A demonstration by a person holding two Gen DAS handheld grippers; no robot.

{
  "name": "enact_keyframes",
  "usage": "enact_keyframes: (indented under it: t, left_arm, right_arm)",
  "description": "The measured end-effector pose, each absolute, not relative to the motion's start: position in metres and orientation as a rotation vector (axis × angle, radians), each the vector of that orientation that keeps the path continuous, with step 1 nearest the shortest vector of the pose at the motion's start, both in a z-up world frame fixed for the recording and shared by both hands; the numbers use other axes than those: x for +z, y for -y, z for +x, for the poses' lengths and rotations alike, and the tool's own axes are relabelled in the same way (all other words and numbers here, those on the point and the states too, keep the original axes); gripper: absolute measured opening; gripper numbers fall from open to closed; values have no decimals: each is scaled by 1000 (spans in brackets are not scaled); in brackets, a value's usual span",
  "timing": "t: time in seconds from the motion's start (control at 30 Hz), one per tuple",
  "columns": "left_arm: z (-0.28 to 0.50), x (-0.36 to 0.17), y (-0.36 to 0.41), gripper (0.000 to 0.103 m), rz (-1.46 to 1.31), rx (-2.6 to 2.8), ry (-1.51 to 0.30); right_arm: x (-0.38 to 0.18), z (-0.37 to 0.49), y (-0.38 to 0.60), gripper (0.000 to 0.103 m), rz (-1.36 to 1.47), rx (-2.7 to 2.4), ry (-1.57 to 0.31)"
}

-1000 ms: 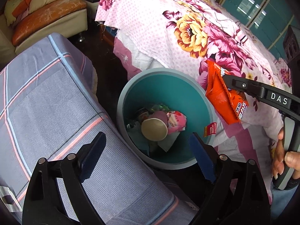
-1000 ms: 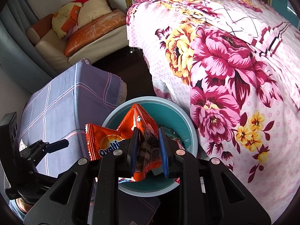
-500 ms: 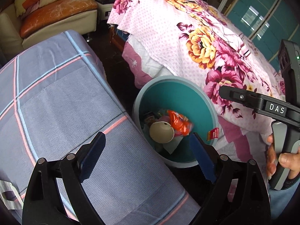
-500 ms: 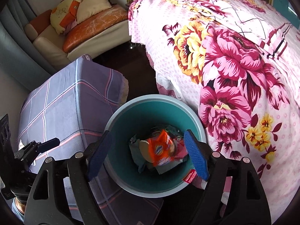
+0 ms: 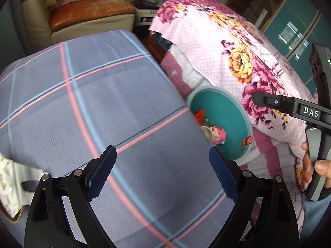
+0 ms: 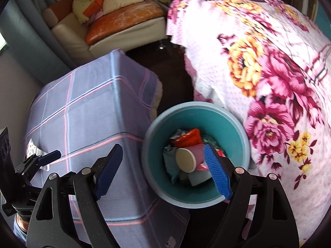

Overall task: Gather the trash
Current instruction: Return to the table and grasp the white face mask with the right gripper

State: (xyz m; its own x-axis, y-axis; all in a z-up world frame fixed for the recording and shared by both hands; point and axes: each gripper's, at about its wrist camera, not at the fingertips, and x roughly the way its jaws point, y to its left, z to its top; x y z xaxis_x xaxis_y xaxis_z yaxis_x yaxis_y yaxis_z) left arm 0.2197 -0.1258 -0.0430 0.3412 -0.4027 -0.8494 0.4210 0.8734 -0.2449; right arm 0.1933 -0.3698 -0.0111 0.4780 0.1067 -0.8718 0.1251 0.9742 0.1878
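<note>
A grey checked cloth (image 5: 99,107) with pink and blue stripes covers a boxy piece of furniture beside a bed spread with a pink floral sheet (image 6: 269,62); behind, a cream sofa (image 6: 115,29) holds 1 orange cushion (image 6: 124,14) and pillows.

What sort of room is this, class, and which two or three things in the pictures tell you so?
Most likely a bedroom or a lived-in room at home. A bed with a pink floral bedspread stands by a cushioned sofa, and a teal waste bin sits on the floor between the furniture.
</note>
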Motion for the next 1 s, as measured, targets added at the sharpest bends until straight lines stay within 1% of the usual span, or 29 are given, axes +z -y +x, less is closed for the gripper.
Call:
enact_keyframes:
  t: [0.33,0.47,0.77,1.0]
  left_arm:
    - [191,-16,-2,91,-81,-360,-1032]
    - [177,-13,-57,91,-135,-278,-1015]
    - [166,-33,-156,91,-225,-123,-1036]
    - [179,-52,-184,91,-247,-81,-1058]
  right_arm:
    - [14,206,248,77,116,172,-1085]
    - [21,210,193,77,46,256,-1090]
    - [23,222,84,77,-80,435,-1114]
    - [-4,244,22,77,-125,525,-1179]
